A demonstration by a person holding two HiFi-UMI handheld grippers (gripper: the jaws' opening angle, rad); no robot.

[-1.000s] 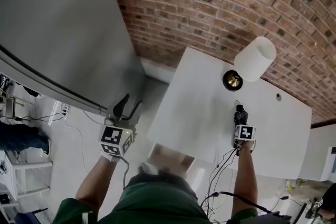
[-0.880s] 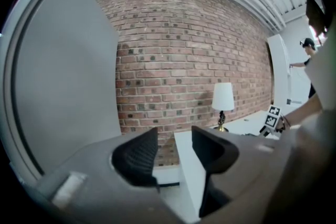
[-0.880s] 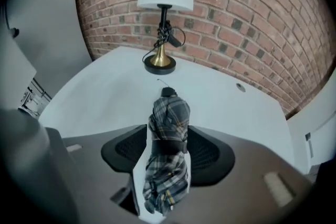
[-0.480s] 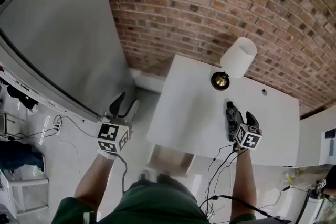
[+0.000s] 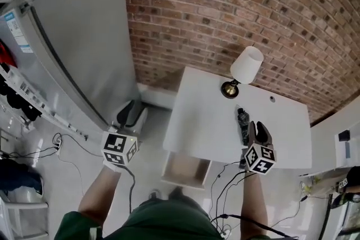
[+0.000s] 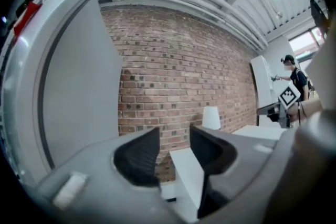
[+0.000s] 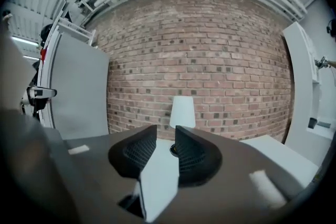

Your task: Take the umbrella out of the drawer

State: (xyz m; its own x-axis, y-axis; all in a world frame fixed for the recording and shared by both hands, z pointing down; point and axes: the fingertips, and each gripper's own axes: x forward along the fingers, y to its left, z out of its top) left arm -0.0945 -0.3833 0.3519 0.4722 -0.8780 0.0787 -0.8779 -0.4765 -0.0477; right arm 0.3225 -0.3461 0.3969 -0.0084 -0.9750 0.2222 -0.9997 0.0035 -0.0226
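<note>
Umbrella (image 5: 242,122): dark, folded, lies flat on the white table (image 5: 205,121), right of centre. It runs from near the lamp base toward the near edge and is out of the drawer.
R gripper (image 5: 256,133): just beside the umbrella, on its right in head view; touching or not, can't tell. Jaws at a narrow gap w/ nothing btwn them, and they have just been closing.
L gripper (image 5: 130,114): off the table's left edge, over the floor. Jaws well apart, nothing btwn them, just been closing a little.
Drawer (image 5: 185,169): pulled out under the table's near edge, pale inner floor showing.
Lamp (image 5: 246,64): white shade, stands at the table's back edge near the brick wall (image 5: 225,8).
Room: open floor strip btwn table and grey fridge (image 5: 79,48); cables (image 5: 67,146) lie on the floor to the left.
R gripper view only: R gripper (image 7: 165,139) looks along the tabletop at the lamp; umbrella not in it.
L gripper view only: L gripper (image 6: 173,144) faces wall and table corner; a person (image 6: 294,78) stands far right.
</note>
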